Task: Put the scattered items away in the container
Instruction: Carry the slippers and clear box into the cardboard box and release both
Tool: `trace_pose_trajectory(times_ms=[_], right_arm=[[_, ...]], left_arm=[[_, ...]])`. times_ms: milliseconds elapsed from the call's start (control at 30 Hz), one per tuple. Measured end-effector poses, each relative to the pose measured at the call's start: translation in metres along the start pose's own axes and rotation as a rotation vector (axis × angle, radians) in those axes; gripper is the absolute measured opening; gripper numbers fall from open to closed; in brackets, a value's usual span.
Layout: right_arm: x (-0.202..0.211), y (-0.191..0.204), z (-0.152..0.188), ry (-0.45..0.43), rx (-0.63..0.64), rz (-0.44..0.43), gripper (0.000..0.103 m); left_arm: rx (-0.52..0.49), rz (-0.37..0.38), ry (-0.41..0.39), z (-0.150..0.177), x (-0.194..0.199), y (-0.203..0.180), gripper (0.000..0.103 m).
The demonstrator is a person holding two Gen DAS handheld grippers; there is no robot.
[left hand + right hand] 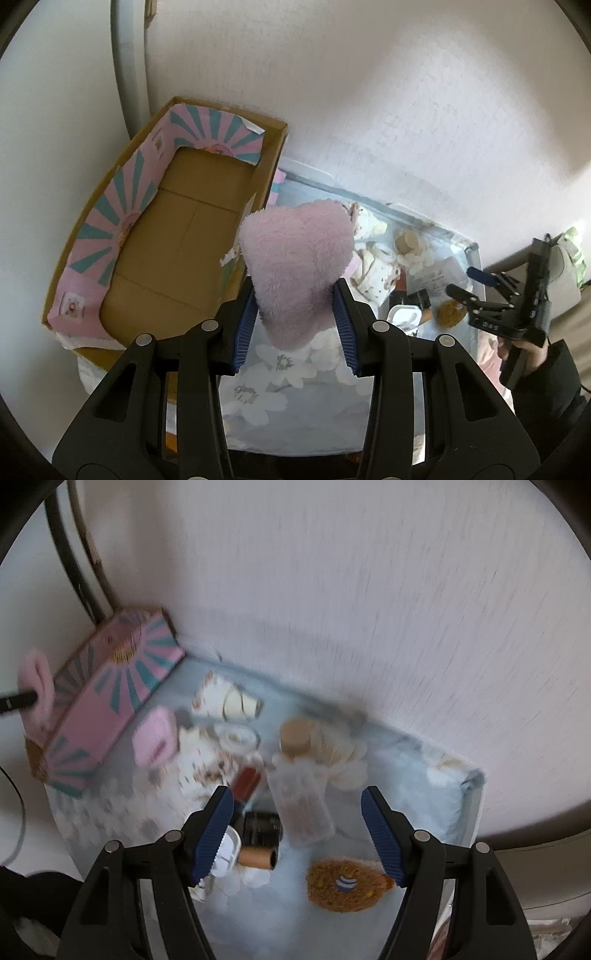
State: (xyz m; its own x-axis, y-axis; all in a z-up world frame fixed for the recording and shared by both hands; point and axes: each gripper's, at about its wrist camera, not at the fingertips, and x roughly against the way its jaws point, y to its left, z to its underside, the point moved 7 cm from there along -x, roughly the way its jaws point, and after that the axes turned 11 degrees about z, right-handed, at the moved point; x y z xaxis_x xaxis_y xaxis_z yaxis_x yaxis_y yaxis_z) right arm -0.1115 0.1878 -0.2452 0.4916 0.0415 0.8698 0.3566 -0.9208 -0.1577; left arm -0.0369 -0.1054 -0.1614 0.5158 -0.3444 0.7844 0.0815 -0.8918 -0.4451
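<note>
My left gripper (295,314) is shut on a fluffy pink plush (295,258) and holds it up beside the right wall of the open cardboard box (177,229), which is lined with pink and teal paper and has a bare floor. The box also shows in the right wrist view (107,701), with the plush (35,686) at its left. My right gripper (299,834) is open over the scattered items: a clear bottle with a cork (299,786), a brown knitted pad (343,886), a red tube (247,781), a pink case (155,738). It appears in the left wrist view (465,284).
The items lie on a pale blue floral cloth (288,376) against a white wall (406,92). White patterned pouches (221,716), a small cardboard roll (256,858) and a black box (262,827) lie among them. The table's right edge (476,812) is near.
</note>
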Motion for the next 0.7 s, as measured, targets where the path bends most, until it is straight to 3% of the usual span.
trace_pose_trajectory(times_ms=[100, 167, 433, 700], right_arm=[[-0.019, 0.005, 0.009, 0.032, -0.003, -0.018, 0.065], [-0.029, 0.005, 0.01, 0.063, 0.001, -0.019, 0.033], [0.008, 0.003, -0.011, 0.019, 0.046, -0.007, 0.031], [0.09, 0.063, -0.095, -0.166, 0.204, -0.089, 0.031]], left_arm=[[0.001, -0.006, 0.012, 0.002, -0.002, 0.002, 0.037], [0.01, -0.005, 0.017, 0.002, -0.003, 0.004, 0.037], [0.032, 0.002, -0.016, -0.01, 0.013, 0.015, 0.037], [0.038, -0.01, -0.057, -0.035, 0.043, 0.036, 0.037]])
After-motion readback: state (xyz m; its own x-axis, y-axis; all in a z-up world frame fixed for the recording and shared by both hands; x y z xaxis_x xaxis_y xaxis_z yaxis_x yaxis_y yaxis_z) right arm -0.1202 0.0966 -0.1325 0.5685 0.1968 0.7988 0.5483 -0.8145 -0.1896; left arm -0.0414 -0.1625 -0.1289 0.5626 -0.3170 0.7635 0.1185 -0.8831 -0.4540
